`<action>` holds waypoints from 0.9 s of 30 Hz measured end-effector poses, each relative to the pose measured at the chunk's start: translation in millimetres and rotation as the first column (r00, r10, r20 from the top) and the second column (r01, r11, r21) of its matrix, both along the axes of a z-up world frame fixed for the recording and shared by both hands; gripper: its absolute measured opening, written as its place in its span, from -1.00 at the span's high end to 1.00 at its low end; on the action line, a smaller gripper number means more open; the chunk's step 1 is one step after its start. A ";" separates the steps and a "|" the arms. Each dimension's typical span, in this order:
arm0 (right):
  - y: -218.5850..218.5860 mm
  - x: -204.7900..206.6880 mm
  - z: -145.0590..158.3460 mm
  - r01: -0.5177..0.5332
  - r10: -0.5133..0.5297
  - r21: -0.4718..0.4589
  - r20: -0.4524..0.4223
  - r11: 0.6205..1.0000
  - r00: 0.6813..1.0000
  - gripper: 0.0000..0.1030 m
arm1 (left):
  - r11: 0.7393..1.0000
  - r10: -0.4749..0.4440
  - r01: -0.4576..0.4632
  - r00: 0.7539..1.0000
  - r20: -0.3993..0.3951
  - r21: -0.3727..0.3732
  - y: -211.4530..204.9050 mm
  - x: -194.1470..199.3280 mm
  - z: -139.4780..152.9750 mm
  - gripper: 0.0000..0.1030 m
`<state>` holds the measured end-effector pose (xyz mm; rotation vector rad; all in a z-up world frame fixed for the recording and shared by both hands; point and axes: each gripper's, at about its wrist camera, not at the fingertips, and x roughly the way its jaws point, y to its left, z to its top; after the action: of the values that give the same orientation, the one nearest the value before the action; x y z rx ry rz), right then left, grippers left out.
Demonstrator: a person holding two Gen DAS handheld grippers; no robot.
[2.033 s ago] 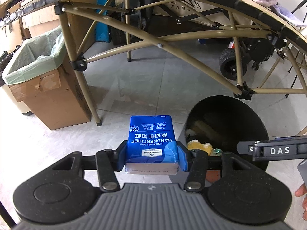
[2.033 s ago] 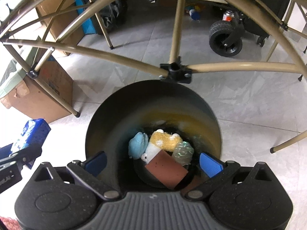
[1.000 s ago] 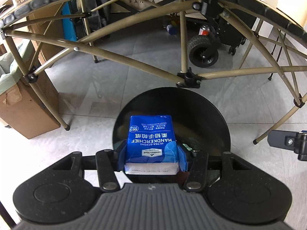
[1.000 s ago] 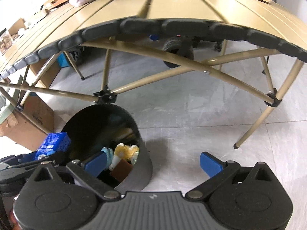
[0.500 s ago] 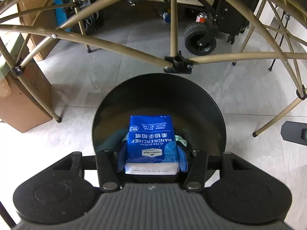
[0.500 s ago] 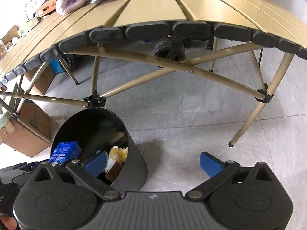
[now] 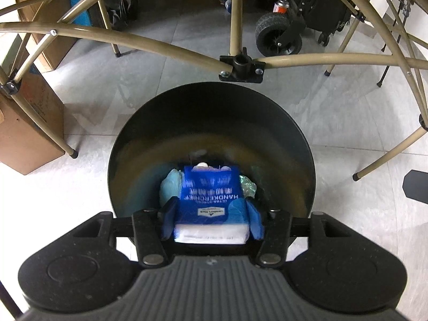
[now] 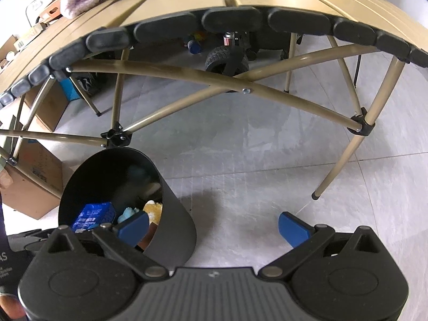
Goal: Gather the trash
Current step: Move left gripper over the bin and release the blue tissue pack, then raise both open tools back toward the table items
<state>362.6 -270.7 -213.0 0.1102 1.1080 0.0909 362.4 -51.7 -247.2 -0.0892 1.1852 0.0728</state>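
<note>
Tissue pack [image 7: 211, 200] over the bin [image 7: 294, 133], which stands before the table frame [image 7: 242, 67].

From my left wrist camera the far end of the blue tissue pack [image 7: 211, 198] is smeared with blur, so I can't read its upper print. It hides most of the trash in the black bin [image 7: 294, 144]; I only make out a pale blue wad [image 7: 169, 187] and a crinkled scrap [image 7: 247, 187]. On the right wrist camera the bin's wall [image 8: 171, 230] covers the trash behind it.
</note>
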 end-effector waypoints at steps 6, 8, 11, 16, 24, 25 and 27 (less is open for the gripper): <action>-0.5 0.5 -0.5 -0.003 0.003 0.000 0.001 1.000 1.000 -1.00 | 1.000 0.009 -0.009 1.000 -0.019 0.010 1.4 -1.6 4.0 -0.97; -0.3 0.7 -1.1 -0.005 0.005 -0.002 0.001 1.000 1.000 -1.00 | 1.000 0.009 -0.009 0.999 -0.031 0.006 2.1 -2.1 3.7 -0.98; 0.8 0.5 -1.9 -0.009 0.009 -0.006 0.000 1.000 1.000 -1.00 | 1.000 0.003 -0.003 0.999 -0.045 0.005 1.5 -2.9 3.6 -0.98; 2.3 0.1 -1.5 -0.014 0.014 -0.012 0.001 1.000 1.000 -1.00 | 1.000 -0.006 0.006 0.998 -0.055 -0.002 0.5 -5.5 8.4 -0.98; 2.9 0.3 -0.1 -0.012 0.012 -0.020 0.006 1.000 1.000 -1.00 | 0.999 -0.049 0.049 0.996 -0.069 -0.008 -6.2 -17.1 23.8 -0.98; 2.9 0.1 -0.1 -0.011 0.011 -0.021 0.006 1.000 1.000 -1.00 | 0.998 -0.056 0.055 0.996 -0.064 -0.011 -6.9 -19.3 26.6 -0.98; 3.3 0.1 0.1 -0.013 0.013 -0.024 0.007 1.000 1.000 -1.00 | 0.998 -0.060 0.059 0.997 -0.057 -0.017 -6.3 -21.6 30.9 -0.98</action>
<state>362.6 -267.5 -212.9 0.0814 1.1028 0.0894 340.8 -58.0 -216.3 -0.0658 1.2448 0.0136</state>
